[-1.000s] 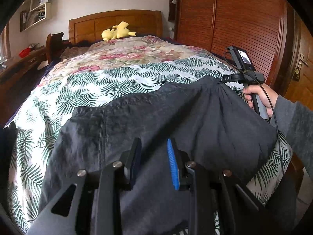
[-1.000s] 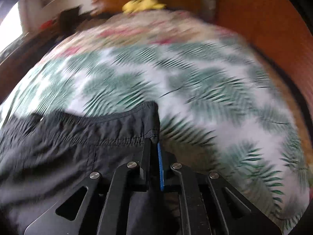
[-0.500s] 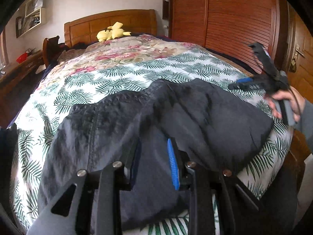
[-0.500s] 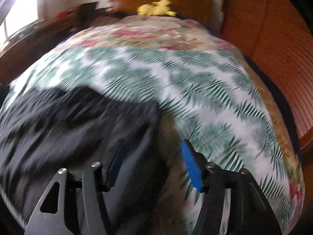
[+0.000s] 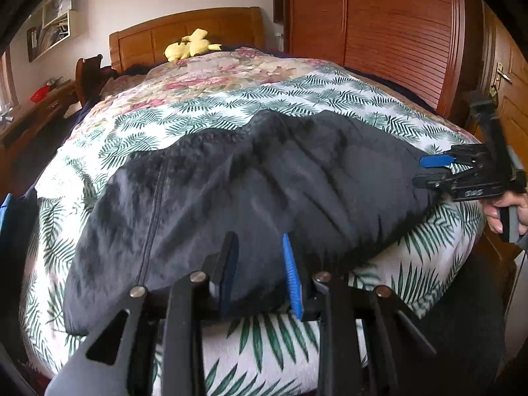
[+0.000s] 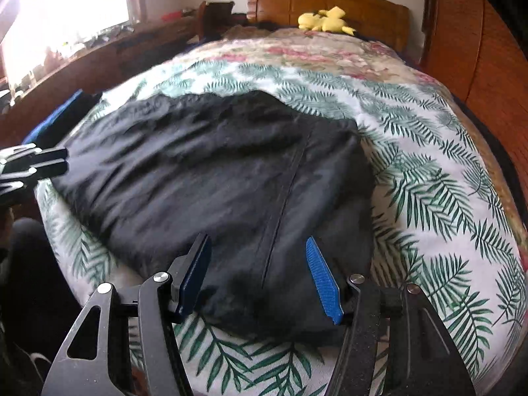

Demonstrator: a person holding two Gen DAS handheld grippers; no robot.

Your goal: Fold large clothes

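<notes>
Hovering over garment (image 6: 211,171), seemingly spread: right tool (image 6: 260,275)

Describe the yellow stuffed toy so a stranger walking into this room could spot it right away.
Start at the big bed with its palm-leaf and floral covers, and follow it to the far end, where the wooden headboard stands. The yellow plush toy lies just in front of that headboard. It is the only bright yellow thing there, far from the dark garment spread at the near end.
</notes>
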